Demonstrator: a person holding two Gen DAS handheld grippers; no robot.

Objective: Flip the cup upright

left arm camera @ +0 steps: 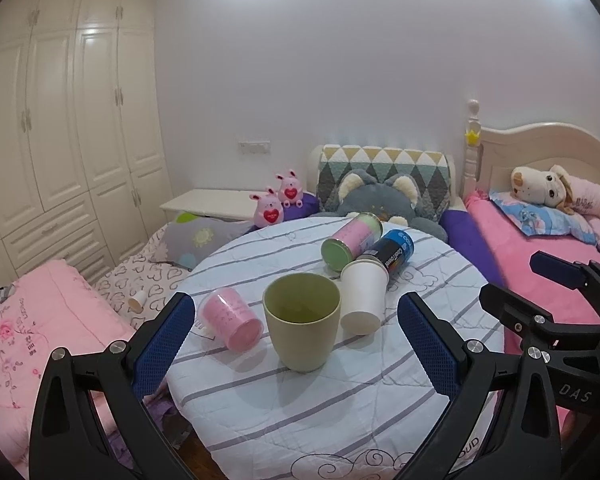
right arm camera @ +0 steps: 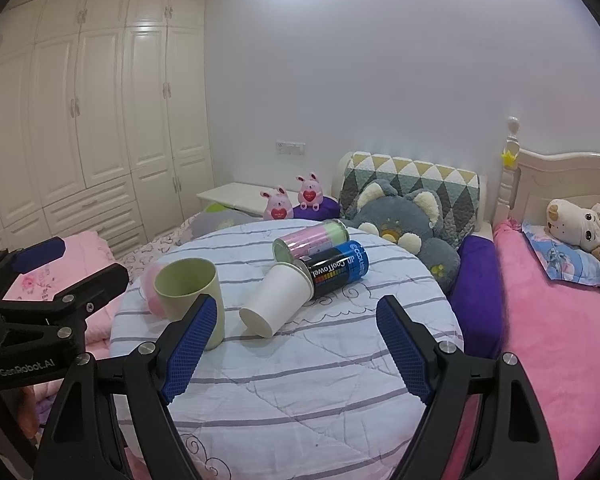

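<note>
While the green cup (left arm camera: 301,322) is already standing upright on the quilted table (left arm camera: 339,420), we are holding our left gripper (left arm camera: 296,344) and right gripper (right arm camera: 296,346) wide open and empty. We are judging the task partly done: the white paper cup (right arm camera: 278,300) and pink cup (left arm camera: 230,318) are lying tipped beside it, awaiting righting.

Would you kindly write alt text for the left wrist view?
An open left tool frames an upright green cup on a striped round table. A pink cup and a white paper cup lie tipped beside it, with two canisters behind.
</note>
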